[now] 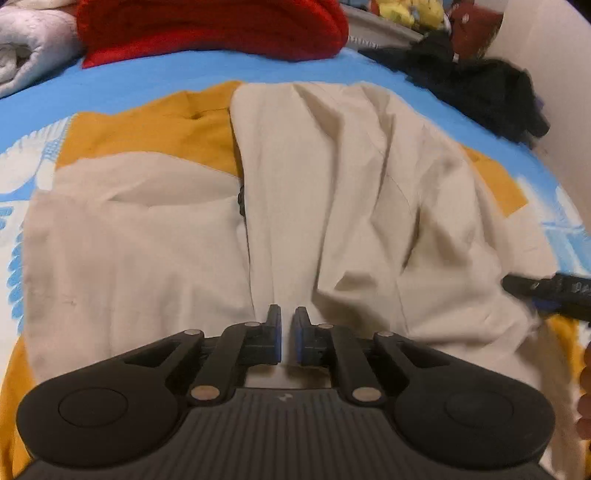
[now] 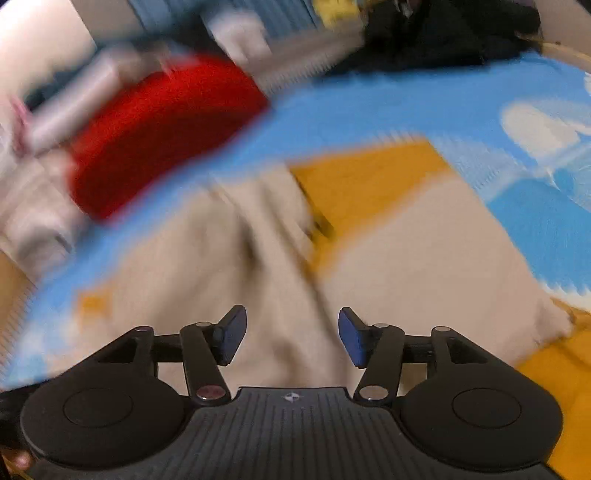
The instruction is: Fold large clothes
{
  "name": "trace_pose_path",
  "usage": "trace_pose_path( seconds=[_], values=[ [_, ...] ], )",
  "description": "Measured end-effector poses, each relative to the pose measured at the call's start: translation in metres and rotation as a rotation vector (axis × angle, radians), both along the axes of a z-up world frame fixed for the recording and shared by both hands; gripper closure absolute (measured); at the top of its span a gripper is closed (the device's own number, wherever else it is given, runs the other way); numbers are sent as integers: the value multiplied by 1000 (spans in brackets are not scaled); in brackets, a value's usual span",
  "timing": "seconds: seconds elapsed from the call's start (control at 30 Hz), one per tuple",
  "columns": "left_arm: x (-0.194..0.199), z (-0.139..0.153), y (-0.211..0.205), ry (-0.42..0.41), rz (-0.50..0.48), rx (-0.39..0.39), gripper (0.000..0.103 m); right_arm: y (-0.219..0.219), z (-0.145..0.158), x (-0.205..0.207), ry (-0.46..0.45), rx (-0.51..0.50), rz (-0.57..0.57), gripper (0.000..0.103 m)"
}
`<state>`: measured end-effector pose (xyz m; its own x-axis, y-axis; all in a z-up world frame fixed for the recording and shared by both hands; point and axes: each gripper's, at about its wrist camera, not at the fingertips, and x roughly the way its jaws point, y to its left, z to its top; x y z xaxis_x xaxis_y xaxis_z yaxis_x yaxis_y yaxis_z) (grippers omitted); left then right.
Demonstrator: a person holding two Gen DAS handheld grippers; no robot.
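Observation:
A large beige garment with a mustard-yellow lining [image 1: 332, 192] lies spread on a blue patterned bed cover [image 1: 147, 77]. Its right half is folded over toward the middle. My left gripper [image 1: 287, 325] is shut on a fold of the beige cloth at the garment's near edge. My right gripper [image 2: 291, 332] is open and empty, hovering over the beige garment [image 2: 406, 266]; that view is blurred by motion. The right gripper's tip also shows at the right edge of the left wrist view [image 1: 546, 291].
A red knit item [image 1: 210, 29] and a rolled white quilt [image 1: 29, 48] lie at the far side of the bed. Dark clothes [image 1: 480, 85] are piled at the far right by a wall. Yellow plush toys [image 1: 410, 11] sit behind.

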<state>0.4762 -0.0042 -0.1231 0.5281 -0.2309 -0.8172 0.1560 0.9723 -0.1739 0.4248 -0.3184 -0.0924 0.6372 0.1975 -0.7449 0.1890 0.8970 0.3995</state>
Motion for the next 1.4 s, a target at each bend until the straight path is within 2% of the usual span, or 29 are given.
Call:
trace_pose_path(
  seconds=[0.07,0.1,0.23,0.33,0.4,0.53,0.67,0.77,0.93,0.97,1.07,1.13,1.2,1.3,1.33,1.4],
  values=[
    [-22,32,4,-75,-7,-8,88,-12,6,-11,6,39,-37,52],
    [-36,51,9,-120,-2,-9,85,-14,22,-17,-9,29,-42,51],
    [-102,112,27,-214,23,4,85,-25,110,-68,-213,-40,-39,51],
    [-160,153,41,-263,15,22,85,-38,176,-133,-348,-33,-86,51],
    [-202,173,48,-290,14,40,85,-45,206,-185,-421,-49,-97,51],
    [-286,205,59,-291,50,70,85,-56,228,-284,-481,-95,-135,51],
    [-342,218,60,-301,59,76,81,-76,211,-360,-435,-93,-184,51],
    [-372,221,62,-307,58,62,80,-79,190,-400,-413,-99,-205,51],
    [-409,208,79,-298,65,33,80,-81,147,-436,-362,-91,-227,52],
    [-414,200,84,-290,66,26,80,-82,137,-439,-338,-89,-228,54],
    [-420,163,100,-233,95,19,80,-86,108,-435,-190,-113,-246,63],
    [-419,134,111,-173,124,17,80,-92,89,-431,-113,-91,-241,63],
    [-412,108,121,-62,170,29,80,-94,73,-423,-35,-101,-244,63],
    [-401,87,136,20,245,46,79,-91,50,-408,78,-110,-248,63],
    [-400,82,141,32,261,54,76,-91,44,-404,106,-118,-252,62],
    [-397,73,149,65,298,73,55,-91,32,-397,167,-141,-260,54]
  ],
)
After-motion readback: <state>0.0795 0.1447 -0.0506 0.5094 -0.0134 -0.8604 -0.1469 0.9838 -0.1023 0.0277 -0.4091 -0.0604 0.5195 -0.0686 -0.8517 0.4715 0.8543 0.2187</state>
